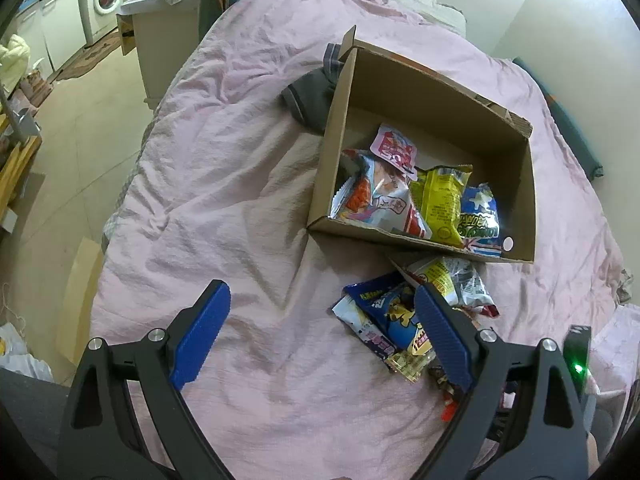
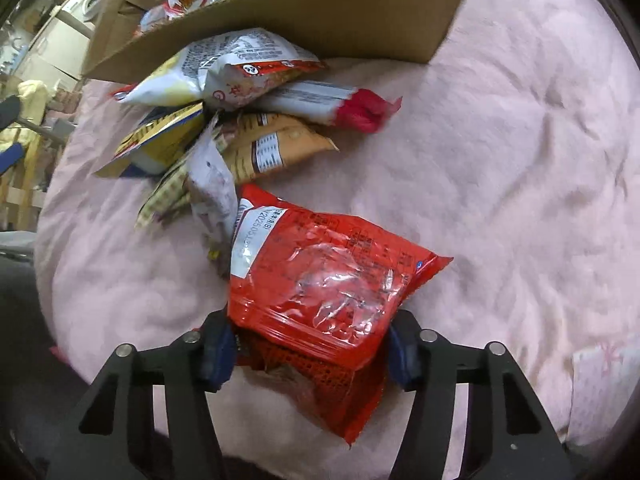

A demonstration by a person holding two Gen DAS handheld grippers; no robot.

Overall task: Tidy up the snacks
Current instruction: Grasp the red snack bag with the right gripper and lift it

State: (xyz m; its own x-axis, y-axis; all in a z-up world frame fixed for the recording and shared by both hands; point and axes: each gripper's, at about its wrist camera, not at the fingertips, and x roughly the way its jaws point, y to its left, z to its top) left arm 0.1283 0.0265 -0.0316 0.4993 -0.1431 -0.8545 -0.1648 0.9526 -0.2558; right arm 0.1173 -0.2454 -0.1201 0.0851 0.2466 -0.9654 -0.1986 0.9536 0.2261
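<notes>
My right gripper [image 2: 310,344] pinches a red snack bag [image 2: 320,280] above the pink duvet [image 2: 500,160]; my left gripper [image 1: 320,320] hangs spread, empty, before loose packets [image 1: 400,312] beside the cardboard box [image 1: 524,208] holding 4 snack bags [image 1: 420,200]

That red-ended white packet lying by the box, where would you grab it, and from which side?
Grip the white packet across its narrow body, just behind the crimped red end, coming from above. It lies flat on the pink blanket with that end jutting clear of the pile, so open fingers should straddle it there.

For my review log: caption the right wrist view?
Right gripper clamps a red snack bag near the cardboard box.
</notes>
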